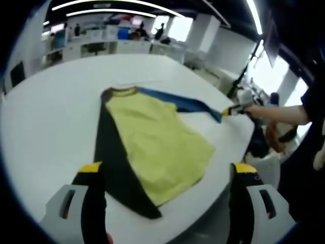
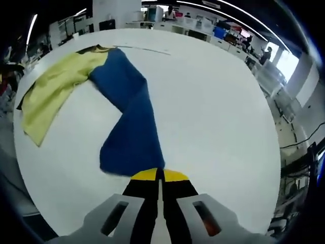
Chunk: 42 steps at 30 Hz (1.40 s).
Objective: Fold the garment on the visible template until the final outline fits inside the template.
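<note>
Right gripper (image 2: 159,175), bottom centre, pinches the shirt's (image 1: 152,142) blue sleeve (image 2: 129,127); left gripper (image 1: 167,168) jaws spread, empty.

We saw an open-plan office beyond the white table (image 1: 45,117): long ceiling light strips (image 1: 117,6), white desks (image 1: 101,48) along the far side, white pillars (image 1: 223,48), and bright windows (image 1: 266,68) washing daylight in.
</note>
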Available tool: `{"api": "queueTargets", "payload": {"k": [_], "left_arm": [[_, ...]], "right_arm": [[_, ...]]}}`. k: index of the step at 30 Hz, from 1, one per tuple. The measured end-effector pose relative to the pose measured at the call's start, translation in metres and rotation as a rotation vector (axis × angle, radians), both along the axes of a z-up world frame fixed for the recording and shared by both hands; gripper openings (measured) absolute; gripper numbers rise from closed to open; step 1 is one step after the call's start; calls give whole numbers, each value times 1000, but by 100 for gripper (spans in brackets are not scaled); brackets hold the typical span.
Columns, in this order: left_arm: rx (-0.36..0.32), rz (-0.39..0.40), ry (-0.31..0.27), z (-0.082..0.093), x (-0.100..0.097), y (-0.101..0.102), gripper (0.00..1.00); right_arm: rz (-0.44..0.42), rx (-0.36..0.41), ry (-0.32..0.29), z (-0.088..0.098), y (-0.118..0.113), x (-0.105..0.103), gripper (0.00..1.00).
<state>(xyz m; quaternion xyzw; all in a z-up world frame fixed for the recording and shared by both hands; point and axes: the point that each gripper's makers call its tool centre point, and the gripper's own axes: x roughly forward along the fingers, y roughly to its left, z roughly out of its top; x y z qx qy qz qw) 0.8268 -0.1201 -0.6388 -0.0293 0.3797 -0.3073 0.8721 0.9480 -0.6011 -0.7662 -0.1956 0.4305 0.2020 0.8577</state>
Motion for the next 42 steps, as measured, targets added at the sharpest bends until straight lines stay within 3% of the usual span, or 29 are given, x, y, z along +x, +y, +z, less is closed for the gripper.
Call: {"api": "queueTargets", "payload": {"k": [9,22,33,42], "left_arm": [[2,3,13,-6,1,0,98],[16,9,27,-12,6,0,98],[22,20,35,-15,10,1,98],[27,33,37,-15,11,3,98]], "right_arm": [[68,-123,-14,12,-29,30,2],[142,-235,-6,14,-39,64,2],[181,-286,30,2,-42,80,2],[143,-293,26,-2,-55,97,2]]}}
